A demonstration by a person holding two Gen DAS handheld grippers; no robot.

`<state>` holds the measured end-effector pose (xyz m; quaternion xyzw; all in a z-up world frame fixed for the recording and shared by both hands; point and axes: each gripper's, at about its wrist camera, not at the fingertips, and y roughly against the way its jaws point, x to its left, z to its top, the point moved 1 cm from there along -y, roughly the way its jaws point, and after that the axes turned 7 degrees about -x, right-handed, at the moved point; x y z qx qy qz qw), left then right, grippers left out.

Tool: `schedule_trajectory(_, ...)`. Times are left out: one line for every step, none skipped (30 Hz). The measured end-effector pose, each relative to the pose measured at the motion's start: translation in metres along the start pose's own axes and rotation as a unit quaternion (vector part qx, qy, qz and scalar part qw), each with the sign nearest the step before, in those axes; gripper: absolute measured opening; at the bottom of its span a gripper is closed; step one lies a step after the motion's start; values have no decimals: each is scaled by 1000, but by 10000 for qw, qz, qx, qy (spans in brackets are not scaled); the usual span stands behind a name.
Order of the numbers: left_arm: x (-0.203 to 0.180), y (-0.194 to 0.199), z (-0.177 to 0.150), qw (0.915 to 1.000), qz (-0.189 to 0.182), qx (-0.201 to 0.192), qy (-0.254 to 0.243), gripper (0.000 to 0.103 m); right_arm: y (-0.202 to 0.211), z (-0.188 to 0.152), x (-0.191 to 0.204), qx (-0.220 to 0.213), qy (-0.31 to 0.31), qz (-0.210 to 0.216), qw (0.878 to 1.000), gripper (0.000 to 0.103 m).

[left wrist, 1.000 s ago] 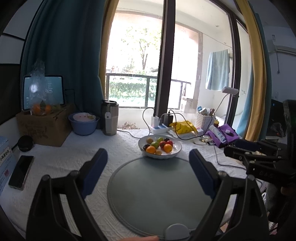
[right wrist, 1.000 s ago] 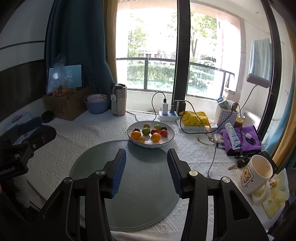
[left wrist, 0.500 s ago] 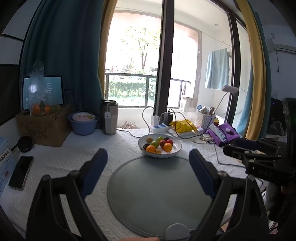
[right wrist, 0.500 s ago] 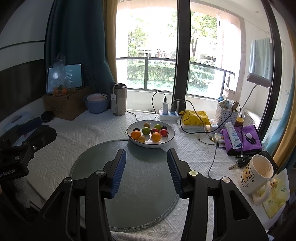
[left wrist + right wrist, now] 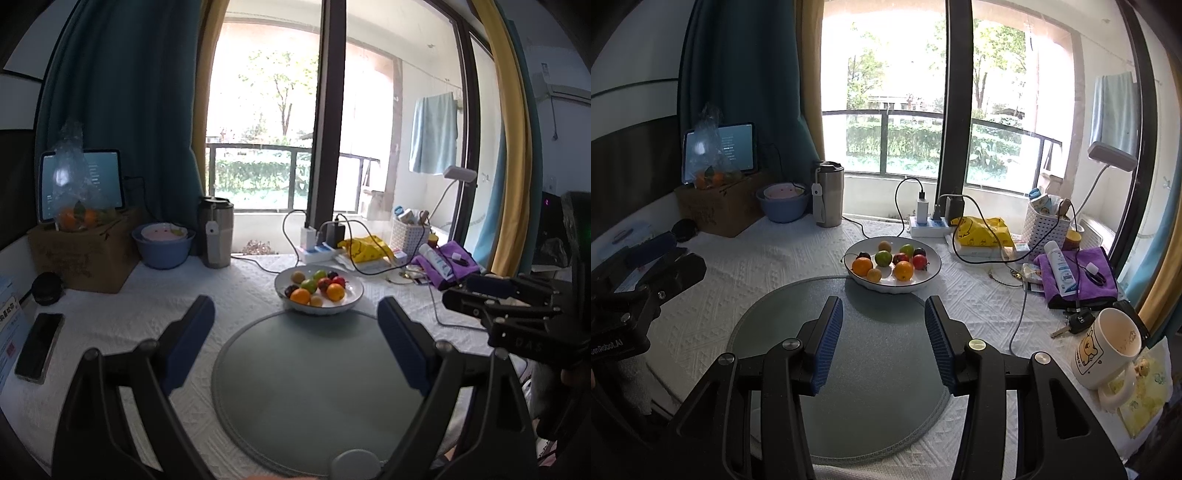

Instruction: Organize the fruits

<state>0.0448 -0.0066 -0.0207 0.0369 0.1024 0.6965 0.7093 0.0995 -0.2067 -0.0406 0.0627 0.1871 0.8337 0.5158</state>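
Note:
A white plate (image 5: pixel 932 264) (image 5: pixel 354 295) holds several small fruits: oranges (image 5: pixel 903 270), green ones (image 5: pixel 882 257), red and dark ones. It stands at the far rim of a round grey mat (image 5: pixel 871 369) (image 5: pixel 314 387). My right gripper (image 5: pixel 883 310) hovers over the mat just short of the plate, jaws open with nothing between them. My left gripper (image 5: pixel 295 310) hangs over the mat's near half, open wide and empty. Each gripper shows at the side of the other's view.
On the white tablecloth: a steel tumbler (image 5: pixel 829 195), a blue bowl (image 5: pixel 783 203), a cardboard box (image 5: pixel 720 206) with bagged oranges, a power strip with cables (image 5: pixel 929 225), a purple cloth (image 5: pixel 1078 277), a cartoon mug (image 5: pixel 1102 350) at front right, a phone (image 5: pixel 38 345) at left.

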Motion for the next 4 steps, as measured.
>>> schedule_trajectory(0,-1,0,10000,-16,1,-5,91,-1,0,0,7,-4,3,10000,49)
schedule_trajectory(0,-2,1,10000,-11,-4,-22,91,-3,1,-1,19,-10,5,10000,49)
schedule_trajectory(0,-4,1,10000,-15,-2,-34,91,-4,1,-1,32,-14,11,10000,49)
schedule_trajectory(-1,-6,1,10000,-22,9,-43,91,-6,1,-1,43,-18,13,10000,49)
